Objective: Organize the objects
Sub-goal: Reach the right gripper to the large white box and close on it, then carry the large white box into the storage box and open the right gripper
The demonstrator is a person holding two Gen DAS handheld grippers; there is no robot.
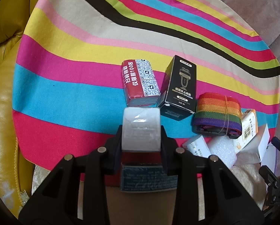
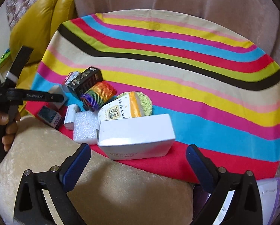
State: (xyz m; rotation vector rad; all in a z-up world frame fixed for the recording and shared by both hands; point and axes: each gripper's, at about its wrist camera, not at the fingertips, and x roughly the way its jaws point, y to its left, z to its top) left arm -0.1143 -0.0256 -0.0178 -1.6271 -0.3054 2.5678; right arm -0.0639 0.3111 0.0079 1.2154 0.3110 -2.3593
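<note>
My left gripper is shut on a grey wrapped packet, held just in front of a red tissue packet with QR codes. Beside that stands a black box, then a rainbow strap roll. A dark blue box lies under the left gripper. My right gripper is open and empty, just short of a white box. The right wrist view also shows the left gripper, the rainbow roll, a white foam block and an orange-white packet.
Everything sits on a striped cloth over a round seat. A yellow leather cushion lies to the left. A beige plush cushion is at the near edge. A green sponge lies behind the orange-white packet.
</note>
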